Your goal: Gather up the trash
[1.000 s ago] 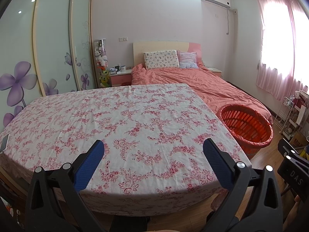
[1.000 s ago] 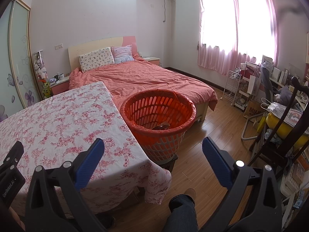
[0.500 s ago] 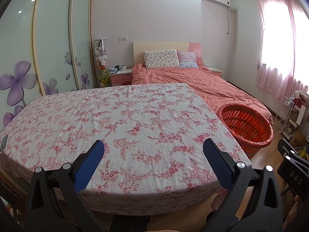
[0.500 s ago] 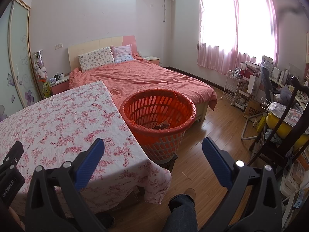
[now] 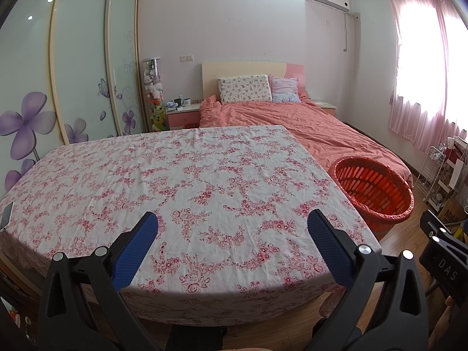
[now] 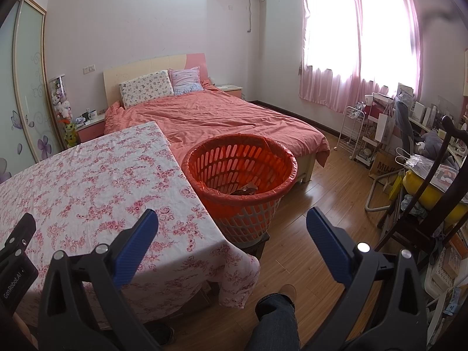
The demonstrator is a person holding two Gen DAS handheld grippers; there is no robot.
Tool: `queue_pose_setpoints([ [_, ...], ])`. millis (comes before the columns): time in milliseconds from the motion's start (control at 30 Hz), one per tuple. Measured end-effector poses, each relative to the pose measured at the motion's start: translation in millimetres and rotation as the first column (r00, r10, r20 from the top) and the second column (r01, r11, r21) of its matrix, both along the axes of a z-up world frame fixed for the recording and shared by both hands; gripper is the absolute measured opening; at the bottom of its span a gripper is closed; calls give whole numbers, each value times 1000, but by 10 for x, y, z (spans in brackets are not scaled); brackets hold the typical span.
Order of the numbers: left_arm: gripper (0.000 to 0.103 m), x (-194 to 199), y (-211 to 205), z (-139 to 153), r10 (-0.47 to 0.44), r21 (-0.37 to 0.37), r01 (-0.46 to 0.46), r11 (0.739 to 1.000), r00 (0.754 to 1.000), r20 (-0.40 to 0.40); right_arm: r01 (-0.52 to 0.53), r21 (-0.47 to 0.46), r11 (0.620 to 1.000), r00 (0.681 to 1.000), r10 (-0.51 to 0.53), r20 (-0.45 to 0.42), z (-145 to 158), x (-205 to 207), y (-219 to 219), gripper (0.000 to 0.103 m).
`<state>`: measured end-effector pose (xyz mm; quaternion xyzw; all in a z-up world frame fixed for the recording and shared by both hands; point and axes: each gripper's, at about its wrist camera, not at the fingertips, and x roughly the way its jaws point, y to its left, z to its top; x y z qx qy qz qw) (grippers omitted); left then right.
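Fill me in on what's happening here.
A person holds two grippers at a table with a floral cloth. Left gripper and right gripper are both open and hold nothing. Beside the table, the red basket already has some trash inside. No trash shows on the cloth.

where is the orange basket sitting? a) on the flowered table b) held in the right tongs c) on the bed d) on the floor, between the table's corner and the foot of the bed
d: the orange basket stands on the wooden floor beside the flowered table and in front of the bed; the right tongs are open and empty.
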<state>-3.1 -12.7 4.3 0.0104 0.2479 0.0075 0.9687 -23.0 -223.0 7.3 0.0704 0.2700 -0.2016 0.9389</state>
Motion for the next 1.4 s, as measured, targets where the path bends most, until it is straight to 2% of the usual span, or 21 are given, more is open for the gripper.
queue_pose_setpoints([
  [1400,101,-16,30,-22,11,2,-11,1000,1000,-2,0,0,1000,1000,0,-1,13,8,-1,99],
])
